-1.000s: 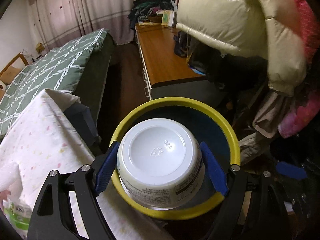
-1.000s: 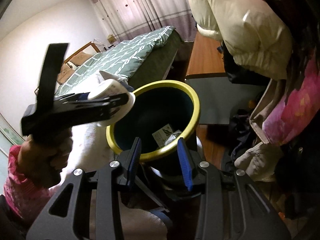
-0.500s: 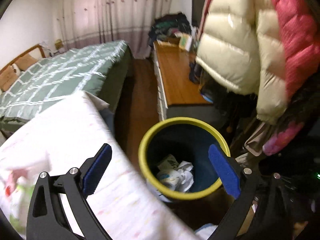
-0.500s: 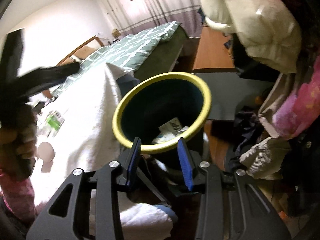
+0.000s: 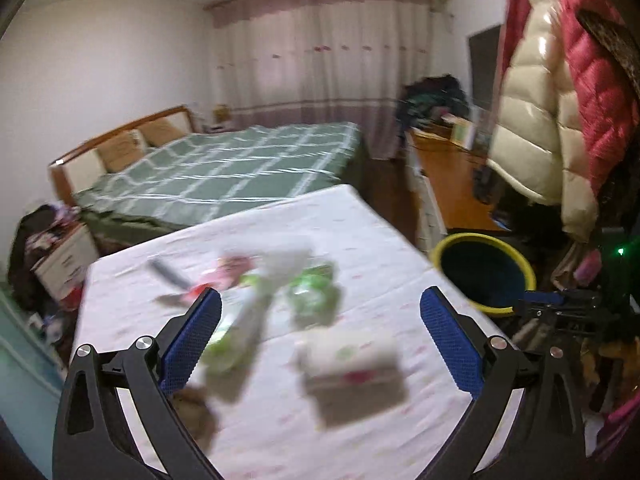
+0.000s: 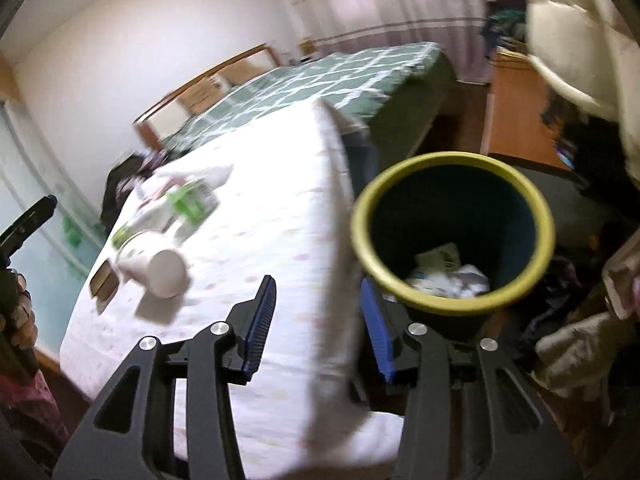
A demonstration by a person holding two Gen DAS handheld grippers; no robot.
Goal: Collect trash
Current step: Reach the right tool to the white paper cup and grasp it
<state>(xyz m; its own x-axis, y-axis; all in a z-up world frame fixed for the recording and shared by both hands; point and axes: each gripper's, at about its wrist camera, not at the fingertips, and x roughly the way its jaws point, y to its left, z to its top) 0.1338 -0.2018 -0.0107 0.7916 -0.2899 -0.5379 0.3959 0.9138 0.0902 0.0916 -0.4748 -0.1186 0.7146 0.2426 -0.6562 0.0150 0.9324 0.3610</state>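
The left tool [image 5: 320, 316] gapes wide and empty above the table [image 5: 360, 232], where a light, squashy white cup [image 6: 160, 272] lies at nine o'clock; grab its round middle softly.

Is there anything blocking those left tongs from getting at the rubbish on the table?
Nothing visible does. The left tongs, opening wide and empty, hang over the table with the blurred litter lying uncovered right below them.

A green checked bed [image 5: 224, 172] stood behind the table [image 5: 360, 240]; puffy jackets [image 5: 532, 120] hung beside closed curtains [image 5: 320, 60].
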